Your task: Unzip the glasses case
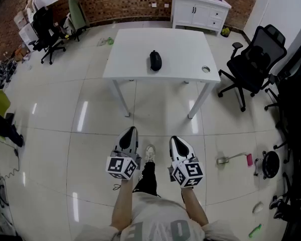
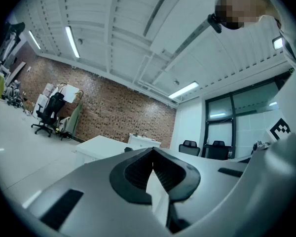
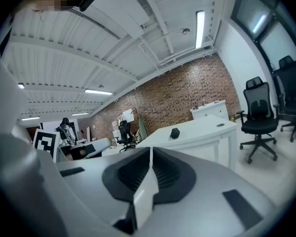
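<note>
Far from the glasses case (image 1: 155,60), left gripper (image 1: 130,130) and right gripper (image 1: 176,140) jaws are closed, empty.

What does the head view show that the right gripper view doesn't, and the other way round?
Only the head view shows the person's shoe and a pink-ended tool on the floor. Only the right gripper view shows a ceiling lamp and the right tongs up close, shut with nothing between them. Both show the white table, the black case lying on it, the white cabinet behind and a black chair beside the table.
</note>
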Motion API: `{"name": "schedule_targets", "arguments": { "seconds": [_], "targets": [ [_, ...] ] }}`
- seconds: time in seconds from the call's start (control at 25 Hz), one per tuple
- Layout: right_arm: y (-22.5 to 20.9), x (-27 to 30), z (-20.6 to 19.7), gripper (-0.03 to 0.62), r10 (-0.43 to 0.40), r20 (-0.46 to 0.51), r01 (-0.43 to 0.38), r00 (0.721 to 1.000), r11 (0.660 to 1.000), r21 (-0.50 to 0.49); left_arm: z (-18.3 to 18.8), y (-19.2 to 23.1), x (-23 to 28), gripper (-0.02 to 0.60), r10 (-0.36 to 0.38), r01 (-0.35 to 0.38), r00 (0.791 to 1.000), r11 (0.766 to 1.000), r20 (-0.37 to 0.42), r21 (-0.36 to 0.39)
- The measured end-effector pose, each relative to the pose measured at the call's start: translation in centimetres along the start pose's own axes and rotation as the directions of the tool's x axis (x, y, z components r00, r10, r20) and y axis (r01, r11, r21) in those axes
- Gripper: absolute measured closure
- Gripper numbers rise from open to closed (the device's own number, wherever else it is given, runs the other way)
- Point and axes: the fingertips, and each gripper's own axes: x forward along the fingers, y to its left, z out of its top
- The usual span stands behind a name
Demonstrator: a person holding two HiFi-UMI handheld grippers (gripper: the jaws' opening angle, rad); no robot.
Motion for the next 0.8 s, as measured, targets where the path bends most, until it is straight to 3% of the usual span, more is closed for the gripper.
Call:
{"name": "schedule_targets", "arguments": {
  "seconds": [0.2,0.36,0.6,0.8],
  "targets": [
    [-4.4,15.3,5.0,0.594,-0.015,-0.032,0.014,0.999,0.999,-0.041,2.1,5.6,14.8,0.581,-0.082,0.083,0.996,0.996,-0.029,0.039],
    [-6.8,25.1,7.3,0.594,-0.03,-0.058,0.029,0.998,0.999,-0.017,3.8,9.8,24.8,0.581,-0.132,0.135,0.99,0.988,-0.048,0.078],
    [-12.1,34.7,7.8,0.594,0.015,-0.152,-0.017,0.988,1.0,-0.013,4.0,12.8,39.2,0.581,-0.203,0.213,0.976,0.966,-0.081,0.145],
    [-16.3,41.5,7.8,0.592,0.019,-0.239,-0.024,0.971,0.999,-0.02,3.8,15.6,47.5,0.581,-0.186,0.198,0.978,0.969,-0.09,0.147]
  ]
}}
